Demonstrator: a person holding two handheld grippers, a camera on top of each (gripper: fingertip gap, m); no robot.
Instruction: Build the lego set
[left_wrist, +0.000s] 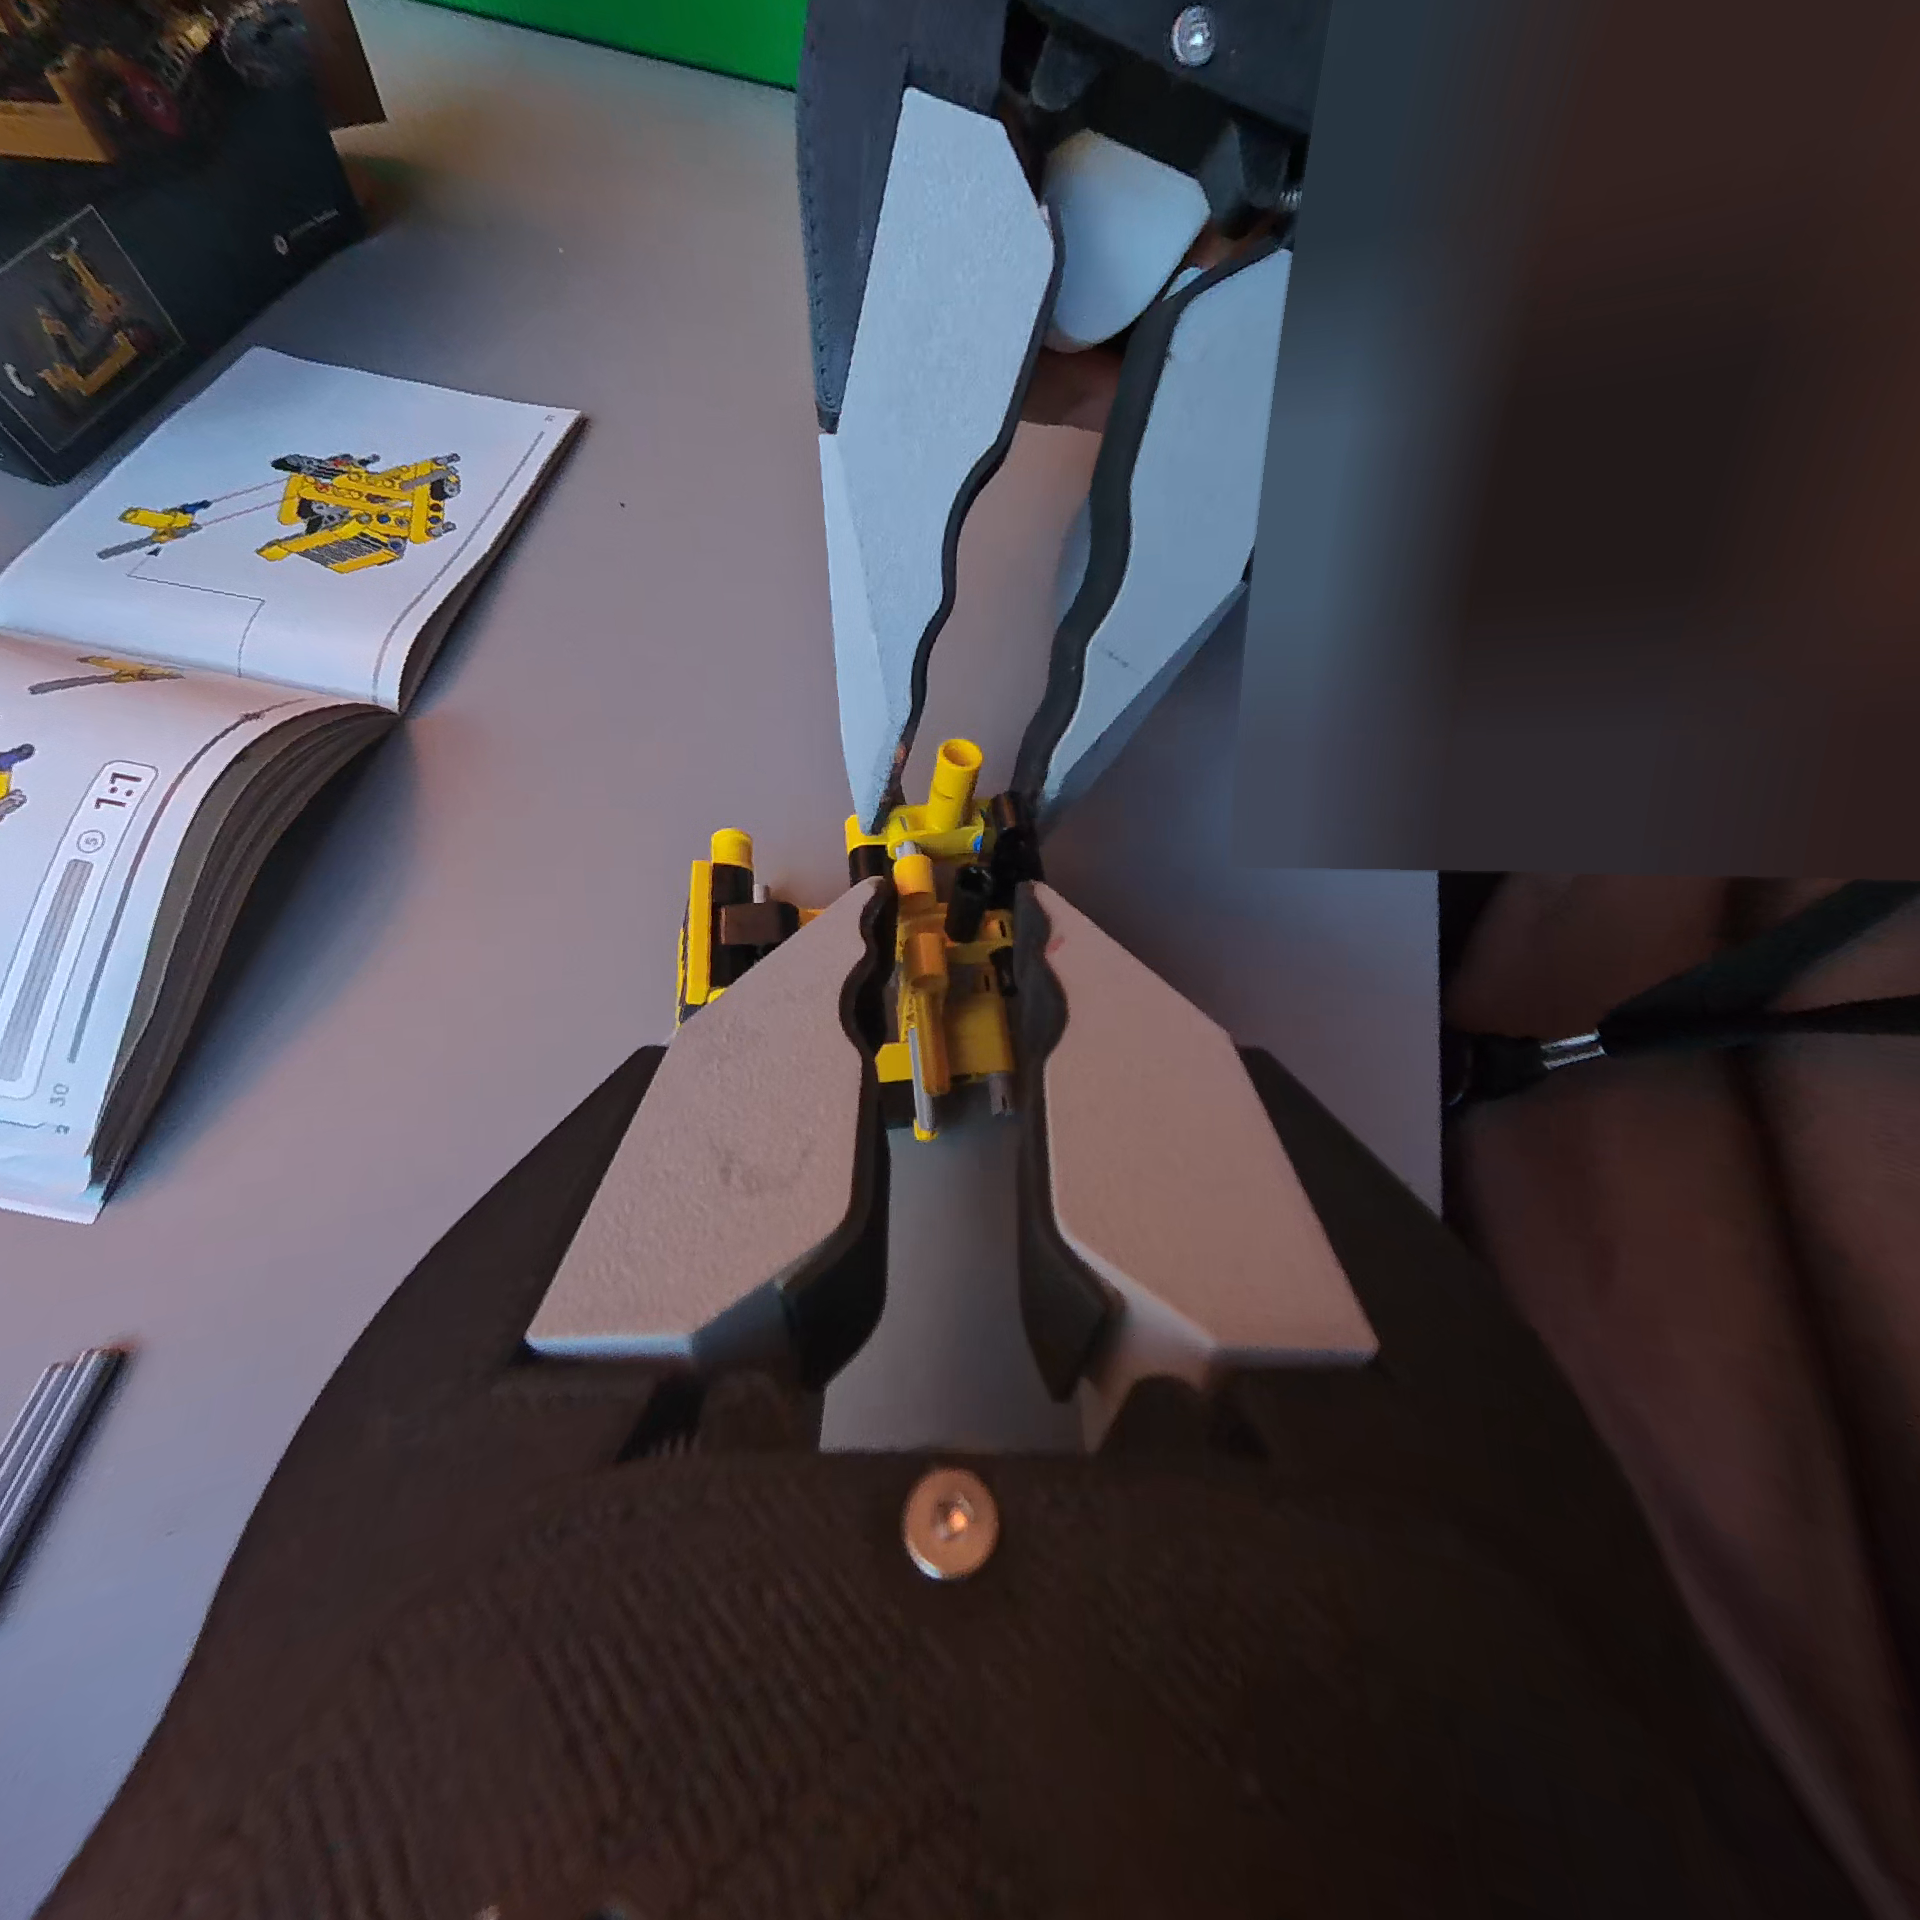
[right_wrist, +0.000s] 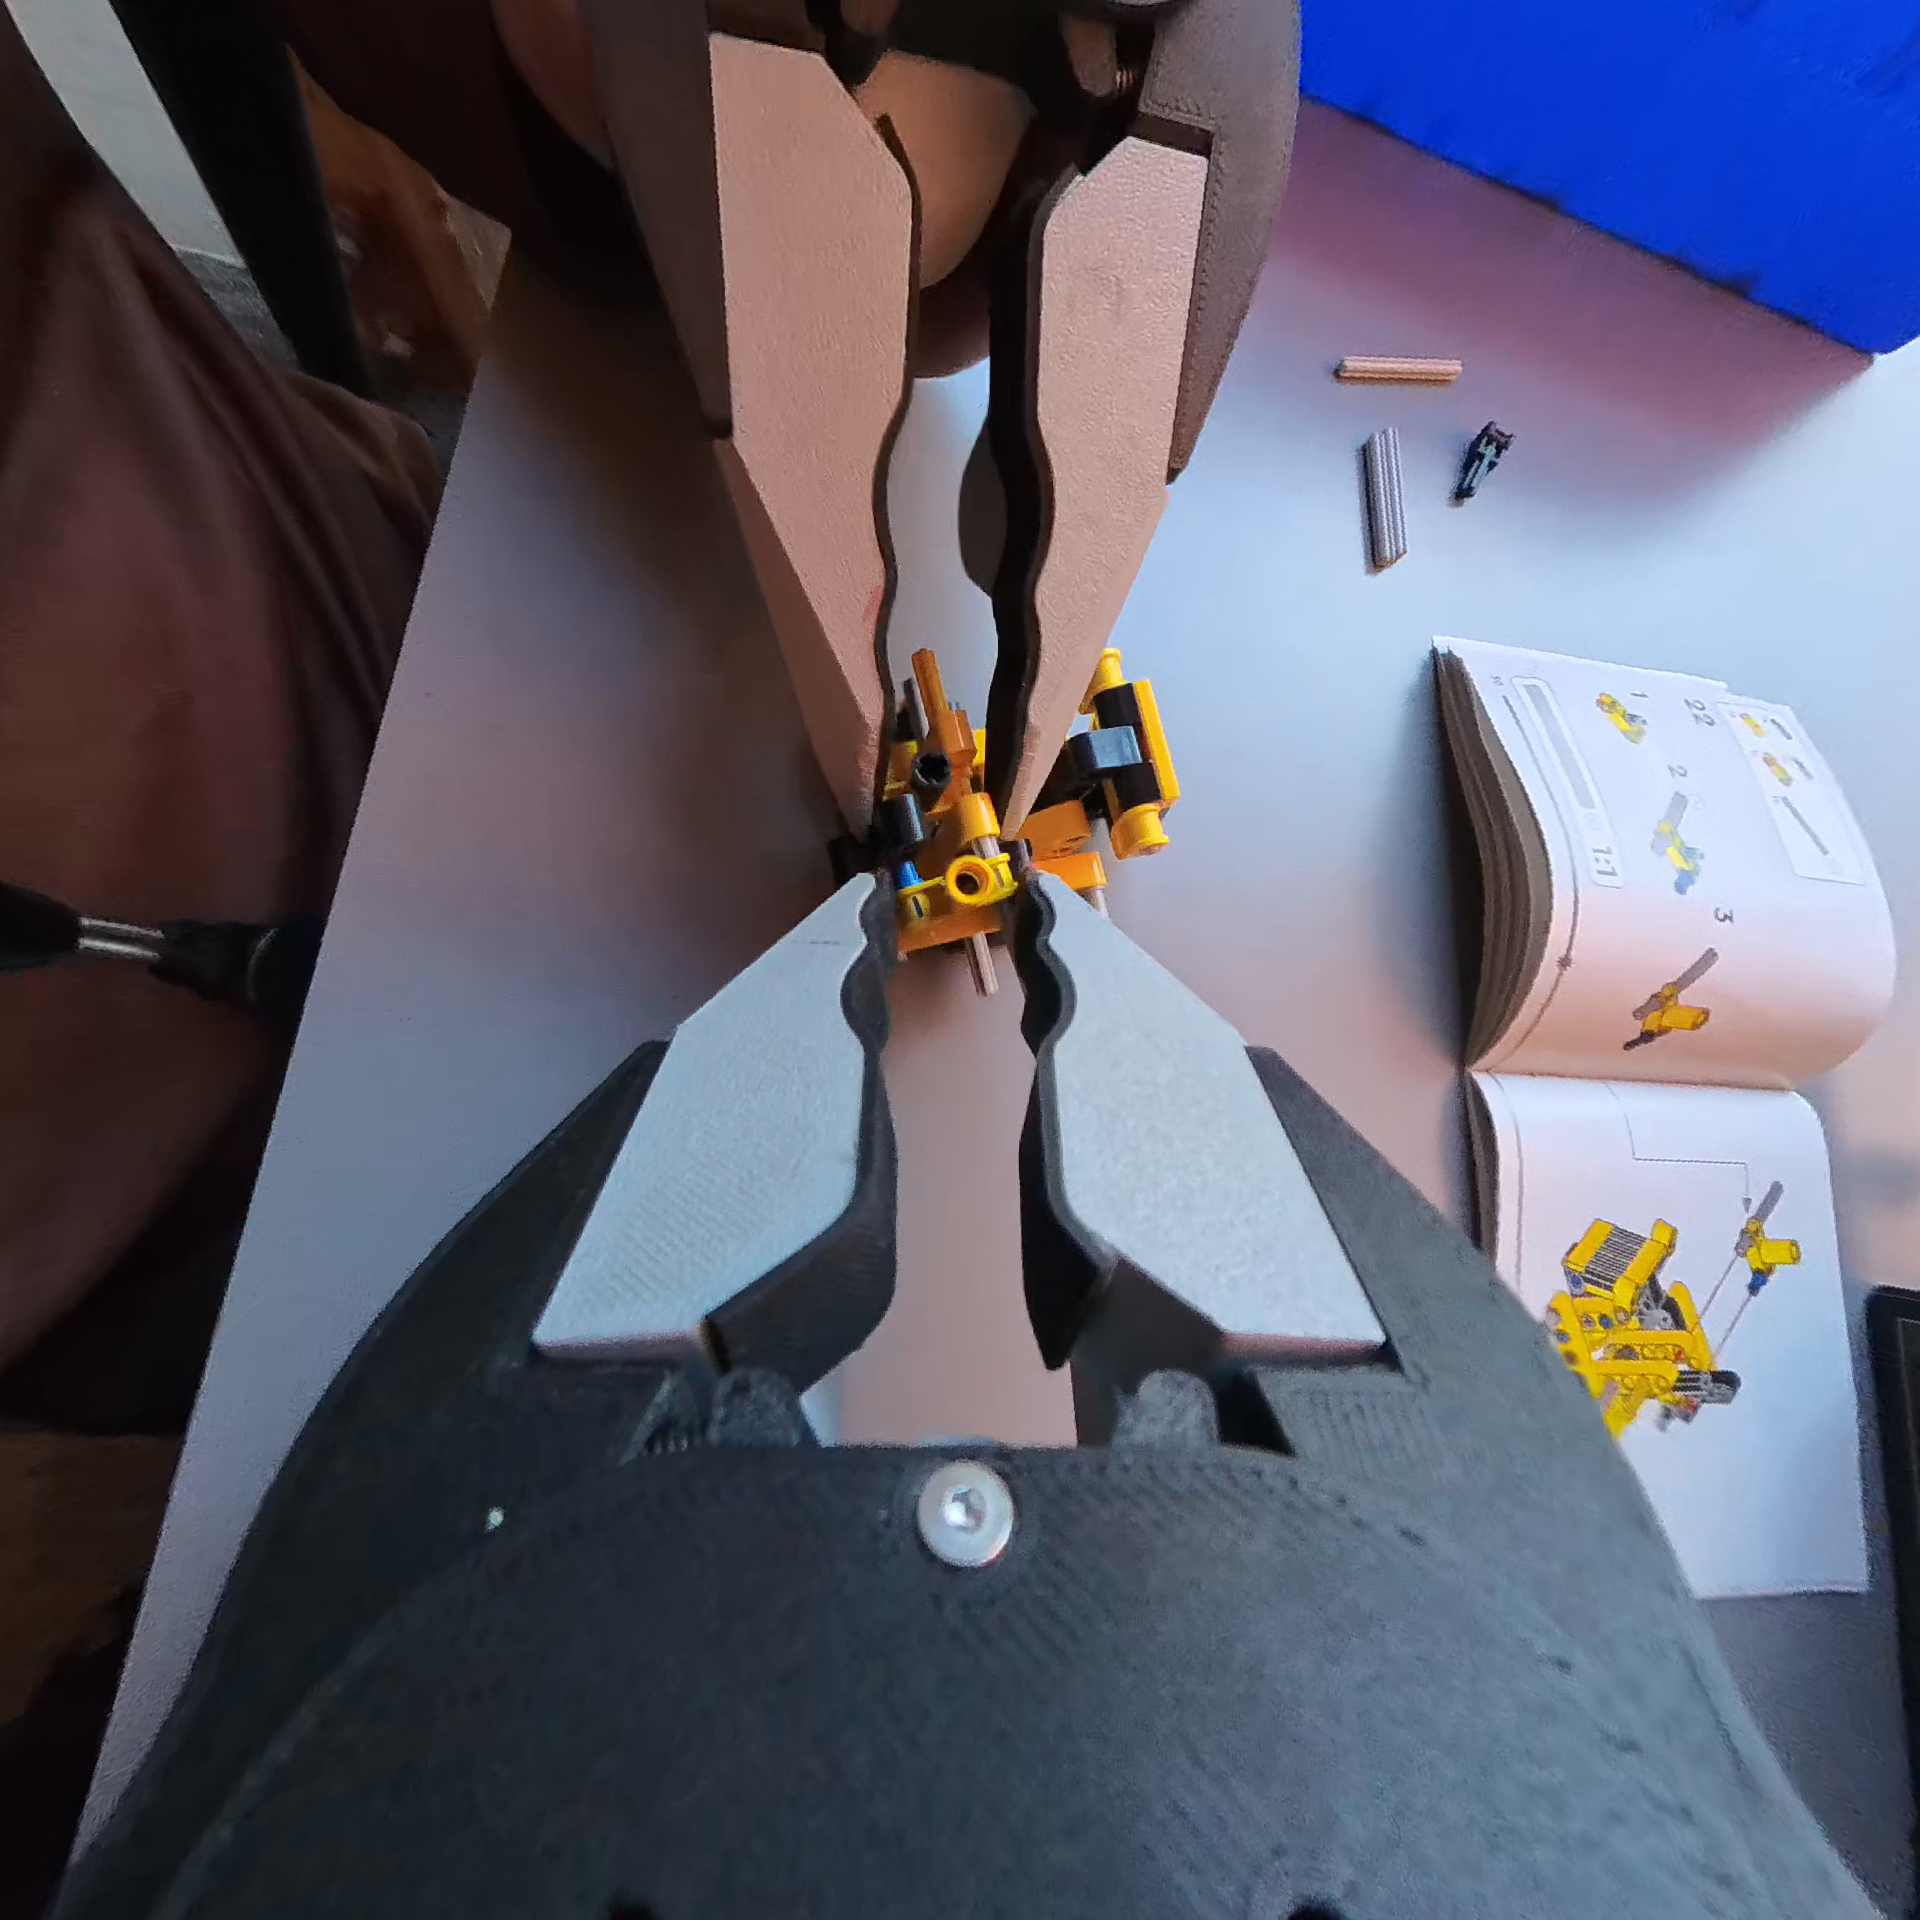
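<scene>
On the grey table (left_wrist: 582, 312), near its front edge, we have both grippers meeting nose to nose over the yellow lego model (left_wrist: 940, 956). Our left gripper (left_wrist: 951, 904) has its jaws drawn in narrow and clamped on the model's yellow-and-black body, the black pads (left_wrist: 868, 935) pressing its two sides. Our right gripper (right_wrist: 951, 899) is likewise closed to a small gap, grasping the model's near end, where a yellow connector with a round hole (right_wrist: 968, 881) sits between the fingertips. Each gripper shows in the other's view, coming down from the top of the frame with its tips on the same model (the two grips sit right beside each other, almost touching).

A wider yellow and black section of the model (right_wrist: 1127, 764) sticks out to one side, clear of both jaws. We cannot tell whether the model rests on the table or is lifted just off it.

Beside the work lies the open instruction booklet (right_wrist: 1662, 935). Farther off are a tan axle (right_wrist: 1397, 369), a grey axle (right_wrist: 1384, 499) and a small dark piece (right_wrist: 1484, 462), well apart from the grippers. The dark set box (left_wrist: 135, 260) stands beyond the booklet.
</scene>
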